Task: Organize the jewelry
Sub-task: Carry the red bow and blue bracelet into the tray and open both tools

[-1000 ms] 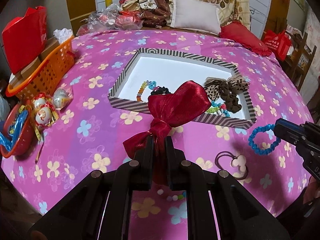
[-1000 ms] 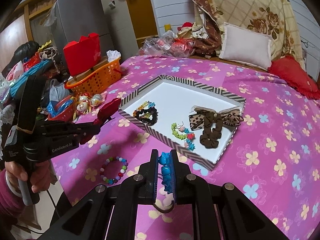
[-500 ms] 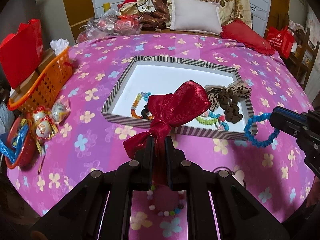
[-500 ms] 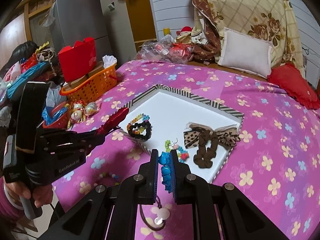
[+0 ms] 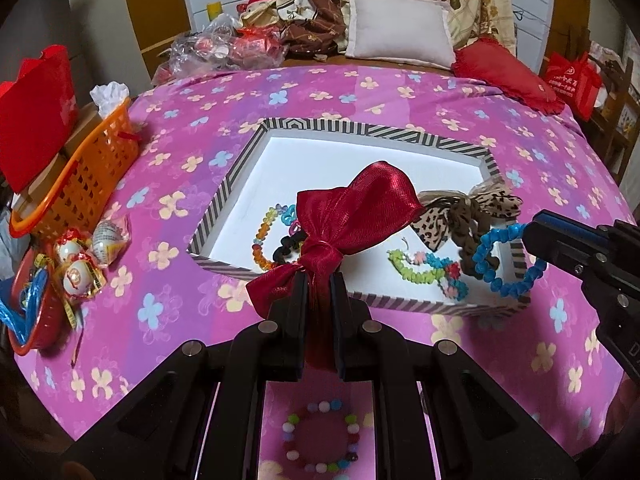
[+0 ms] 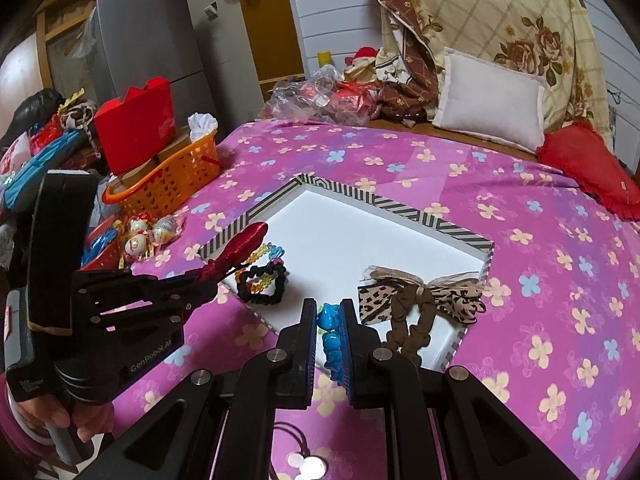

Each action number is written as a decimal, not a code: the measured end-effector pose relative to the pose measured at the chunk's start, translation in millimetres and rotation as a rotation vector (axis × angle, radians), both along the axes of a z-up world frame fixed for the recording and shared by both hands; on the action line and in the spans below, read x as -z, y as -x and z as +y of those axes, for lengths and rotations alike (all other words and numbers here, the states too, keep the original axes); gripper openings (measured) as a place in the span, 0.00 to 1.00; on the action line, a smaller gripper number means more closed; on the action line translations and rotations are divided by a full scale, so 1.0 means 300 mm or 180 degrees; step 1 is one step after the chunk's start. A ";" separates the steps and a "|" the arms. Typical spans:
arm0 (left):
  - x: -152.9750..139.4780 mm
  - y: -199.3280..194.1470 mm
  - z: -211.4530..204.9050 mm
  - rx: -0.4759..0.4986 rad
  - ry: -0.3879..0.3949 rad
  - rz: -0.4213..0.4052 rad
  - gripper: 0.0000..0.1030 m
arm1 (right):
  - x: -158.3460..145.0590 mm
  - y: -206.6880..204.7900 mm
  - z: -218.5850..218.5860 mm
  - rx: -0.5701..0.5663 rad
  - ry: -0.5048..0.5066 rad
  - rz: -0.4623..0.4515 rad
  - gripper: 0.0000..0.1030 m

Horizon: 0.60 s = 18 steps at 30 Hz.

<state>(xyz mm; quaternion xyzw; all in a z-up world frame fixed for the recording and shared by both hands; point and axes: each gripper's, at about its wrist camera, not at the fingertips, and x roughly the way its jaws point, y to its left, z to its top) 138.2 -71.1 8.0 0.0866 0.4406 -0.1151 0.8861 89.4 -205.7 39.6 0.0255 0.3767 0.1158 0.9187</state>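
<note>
My left gripper [image 5: 319,280] is shut on a red satin bow [image 5: 356,208] and holds it over the near edge of the striped tray [image 5: 360,129]. My right gripper [image 6: 329,308] is shut on a blue bead bracelet [image 6: 331,340], which also shows in the left wrist view [image 5: 505,260] above the tray's near right corner. Inside the tray [image 6: 400,210] lie a leopard bow scrunchie [image 6: 420,300], a black scrunchie [image 6: 264,286], a rainbow bracelet [image 5: 264,232] and a green bead bracelet [image 5: 424,272].
A multicolour pom-pom bracelet [image 5: 320,438] and a hair tie with a white charm [image 6: 306,462] lie on the pink flowered bedspread near me. An orange basket [image 5: 84,172], wrapped eggs [image 5: 80,256] and a red bowl [image 5: 28,320] stand at the left. Pillows [image 5: 400,32] are behind.
Both grippers moved forward toward the tray with their items. The red bow and the blue bracelet now hang over the tray's near edge instead of over the bedspread.
</note>
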 end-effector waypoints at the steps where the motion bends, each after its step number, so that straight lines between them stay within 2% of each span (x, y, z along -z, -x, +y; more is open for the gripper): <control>1: 0.005 -0.010 -0.003 -0.0012 -0.0005 0.0009 0.09 | 0.003 -0.006 -0.001 0.0003 -0.0003 0.0006 0.10; 8: 0.028 -0.074 -0.023 -0.0100 -0.0028 0.0027 0.09 | 0.034 -0.072 0.004 0.0011 -0.0080 0.0083 0.10; 18: 0.076 -0.173 -0.032 -0.0262 0.0032 0.0156 0.09 | 0.109 -0.186 0.031 -0.0011 -0.0402 0.0210 0.10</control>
